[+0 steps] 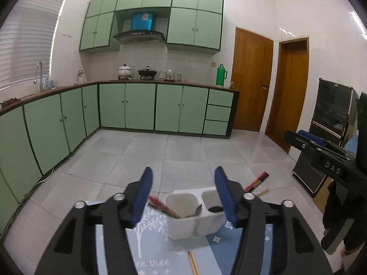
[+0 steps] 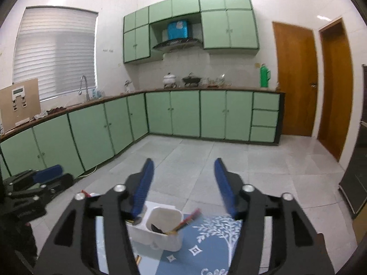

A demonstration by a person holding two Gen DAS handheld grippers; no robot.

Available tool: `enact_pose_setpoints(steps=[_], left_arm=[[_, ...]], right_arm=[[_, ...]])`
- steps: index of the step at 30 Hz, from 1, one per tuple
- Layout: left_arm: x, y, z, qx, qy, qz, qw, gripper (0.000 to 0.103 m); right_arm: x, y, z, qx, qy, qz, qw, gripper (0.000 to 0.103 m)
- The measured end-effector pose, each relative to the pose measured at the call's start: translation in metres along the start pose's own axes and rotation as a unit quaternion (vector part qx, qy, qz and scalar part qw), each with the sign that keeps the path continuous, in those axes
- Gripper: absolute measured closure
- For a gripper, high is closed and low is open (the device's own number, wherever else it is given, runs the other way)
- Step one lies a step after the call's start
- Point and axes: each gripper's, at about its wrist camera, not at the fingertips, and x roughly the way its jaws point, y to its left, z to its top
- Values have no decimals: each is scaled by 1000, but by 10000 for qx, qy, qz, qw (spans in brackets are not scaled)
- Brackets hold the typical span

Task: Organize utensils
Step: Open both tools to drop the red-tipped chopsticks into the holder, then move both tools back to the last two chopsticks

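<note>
Utensils stand in a white two-compartment utensil holder (image 1: 183,217) low in the centre of both frames, on a blue placemat (image 1: 158,252) printed with a white tree. In the left wrist view the near cup holds red chopsticks (image 1: 160,206) and a metal spoon (image 1: 197,209); the far cup holds a dark-bowled utensil (image 1: 215,209). A pair of wooden chopsticks (image 1: 193,263) lies on the mat at the bottom edge, just in front of the holder. More red-tipped sticks (image 1: 257,180) show past the holder, right of centre.

The left gripper (image 1: 183,192) has its blue pads spread wide, empty, with the holder seen between them but not touched. The right gripper (image 2: 183,188) is likewise wide open and holds nothing; its left finger overlaps the holder's far cup in the picture.

Only the left wrist view shows the spoon and a dark cabinet (image 1: 330,123) at right; only the right wrist view shows a cardboard board (image 2: 19,103) on the counter at left. Each view catches the other gripper at its edge.

Beyond lie a pale tiled floor (image 1: 160,153), green base cabinets (image 1: 137,107), a green thermos (image 1: 221,74), a range hood (image 1: 139,35) and two wooden doors (image 1: 250,80).
</note>
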Motion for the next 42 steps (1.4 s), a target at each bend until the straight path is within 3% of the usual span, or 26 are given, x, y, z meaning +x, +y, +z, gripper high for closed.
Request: enact_pose_setpoints(steps=[6, 8, 16, 23, 28, 31, 42], left_arm=[[-38, 5, -58, -68, 126, 203, 9997, 28], [-44, 8, -85, -163, 296, 269, 9991, 26], [-44, 27, -186, -401, 923, 659, 9927, 23], [-40, 30, -236, -370, 1468, 883, 9845, 23], [-40, 41, -249, -457, 1674, 972, 9800, 23], [-42, 46, -251, -470, 1693, 1002, 9793, 23], [-41, 54, -252, -491, 1798, 995, 9774, 23]], right_arm=[[-47, 0, -54, 56, 19, -332, 9994, 12], [-57, 2, -78, 129, 126, -368, 9992, 9], [-69, 22, -184, 691, 1229, -190, 9898, 8], [-61, 65, -249, 671, 2055, -3, 9764, 8], [-59, 90, -267, 613, 2371, 133, 9695, 10], [-60, 99, -275, 554, 2519, 192, 9660, 20], [-55, 113, -287, 410, 2778, 89, 9597, 25]])
